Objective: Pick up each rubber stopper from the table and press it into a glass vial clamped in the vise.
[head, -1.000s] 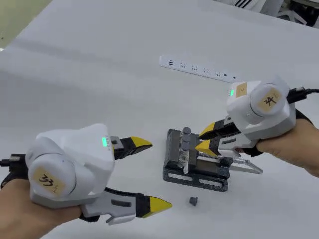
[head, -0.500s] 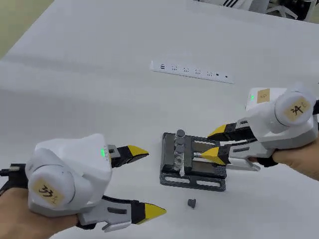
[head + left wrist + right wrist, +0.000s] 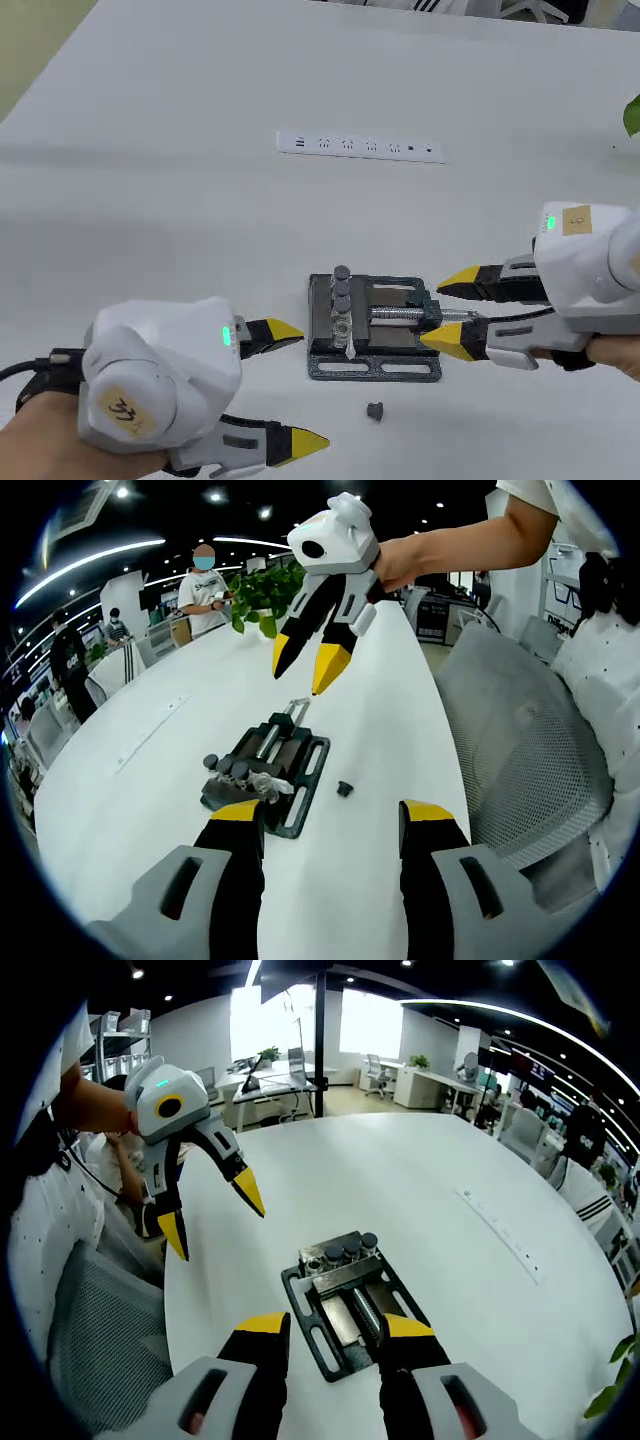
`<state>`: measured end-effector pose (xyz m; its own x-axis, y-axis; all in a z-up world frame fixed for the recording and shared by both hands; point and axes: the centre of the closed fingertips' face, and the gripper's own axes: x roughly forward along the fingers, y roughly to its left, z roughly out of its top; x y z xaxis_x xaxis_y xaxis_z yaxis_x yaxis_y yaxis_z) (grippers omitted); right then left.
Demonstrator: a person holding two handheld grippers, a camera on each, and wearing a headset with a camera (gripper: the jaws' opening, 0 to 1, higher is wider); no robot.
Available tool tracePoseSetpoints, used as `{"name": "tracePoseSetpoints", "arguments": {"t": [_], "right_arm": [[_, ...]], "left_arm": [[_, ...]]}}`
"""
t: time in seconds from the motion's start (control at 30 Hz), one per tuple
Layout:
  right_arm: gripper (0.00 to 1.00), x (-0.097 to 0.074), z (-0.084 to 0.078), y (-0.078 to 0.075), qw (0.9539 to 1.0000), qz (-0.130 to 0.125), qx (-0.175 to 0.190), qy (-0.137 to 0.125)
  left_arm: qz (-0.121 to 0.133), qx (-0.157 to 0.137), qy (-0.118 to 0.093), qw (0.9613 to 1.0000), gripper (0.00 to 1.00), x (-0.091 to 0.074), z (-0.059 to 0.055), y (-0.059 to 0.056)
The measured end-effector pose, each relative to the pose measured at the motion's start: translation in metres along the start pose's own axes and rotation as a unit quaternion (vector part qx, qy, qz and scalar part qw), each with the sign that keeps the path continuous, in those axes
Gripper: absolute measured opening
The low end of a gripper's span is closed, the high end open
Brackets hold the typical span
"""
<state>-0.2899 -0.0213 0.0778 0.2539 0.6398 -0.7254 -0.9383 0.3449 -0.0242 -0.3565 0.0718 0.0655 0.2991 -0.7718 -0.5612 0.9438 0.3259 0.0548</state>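
**Room and Surroundings**

The white table (image 3: 200,200) spans the head view. A white power strip (image 3: 360,146) lies on it at upper centre.

In the left gripper view, a grey mesh chair (image 3: 520,740) stands at the right of the frame, beside the table edge. A green plant (image 3: 262,588) sits at upper centre. Small ceiling lights (image 3: 120,492) dot the dark ceiling at top left.

In the right gripper view, bright windows (image 3: 285,1020) occupy the upper centre behind a dark column (image 3: 320,1035). Office desks (image 3: 430,1085) stand at upper right. A curved light strip (image 3: 500,1015) crosses the ceiling above them.
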Motion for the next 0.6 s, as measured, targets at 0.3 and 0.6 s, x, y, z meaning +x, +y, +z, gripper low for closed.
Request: {"name": "tracePoseSetpoints", "arguments": {"t": [0.3, 0.6], "right_arm": [[0.41, -0.016, -0.022, 0.004, 0.9998, -0.005, 0.012, -0.012], [0.43, -0.027, -0.044, 0.008, 0.9993, -0.013, 0.03, -0.017]], "left_arm": [[-0.029, 0.045, 0.036, 0.9979, 0.45, 0.016, -0.009, -0.008], [-0.047, 0.078, 0.067, 0.9936, 0.34, 0.036, -0.02, -0.008]]}}
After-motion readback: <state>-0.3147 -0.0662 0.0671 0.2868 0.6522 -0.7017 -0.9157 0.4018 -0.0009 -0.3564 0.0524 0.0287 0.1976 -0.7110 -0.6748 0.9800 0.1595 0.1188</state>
